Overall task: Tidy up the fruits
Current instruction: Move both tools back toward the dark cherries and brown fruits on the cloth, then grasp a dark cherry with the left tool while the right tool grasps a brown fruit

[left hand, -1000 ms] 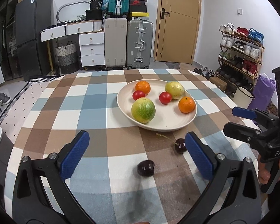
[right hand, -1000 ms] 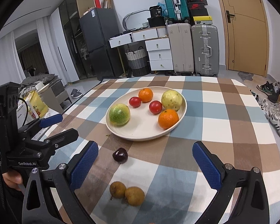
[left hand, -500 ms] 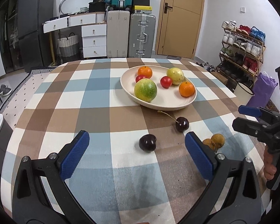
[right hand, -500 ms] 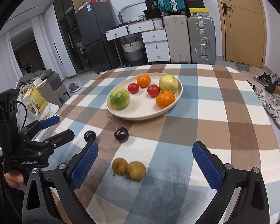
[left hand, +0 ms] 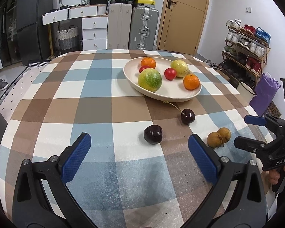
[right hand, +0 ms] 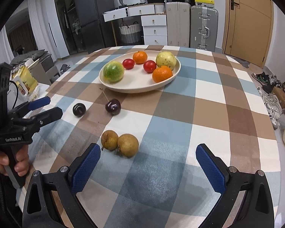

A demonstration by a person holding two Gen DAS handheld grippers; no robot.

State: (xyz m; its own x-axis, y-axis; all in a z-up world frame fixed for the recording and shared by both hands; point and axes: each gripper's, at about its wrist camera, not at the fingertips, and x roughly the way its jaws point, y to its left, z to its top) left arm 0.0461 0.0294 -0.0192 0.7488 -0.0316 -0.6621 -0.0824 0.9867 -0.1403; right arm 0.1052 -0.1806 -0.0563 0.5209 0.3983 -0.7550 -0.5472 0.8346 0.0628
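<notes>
A cream plate on the checked tablecloth holds a green-yellow fruit, two oranges, two small red fruits and a pale yellow fruit. In front of it lie a stemmed dark cherry, a second dark cherry and two joined brown longans. My left gripper is open, just short of the second cherry. Open too, my right gripper hangs near the longans, which sit by its left finger. Both hold nothing.
The round table drops off at its curved edges. Behind it stand suitcases, white drawers and a wooden door. A shoe rack stands to the right. A hand grips each tool's handle.
Both grippers have pulled back toward the near edge of the table. The second cherry and the longans have come into both views. No fruit has moved.
</notes>
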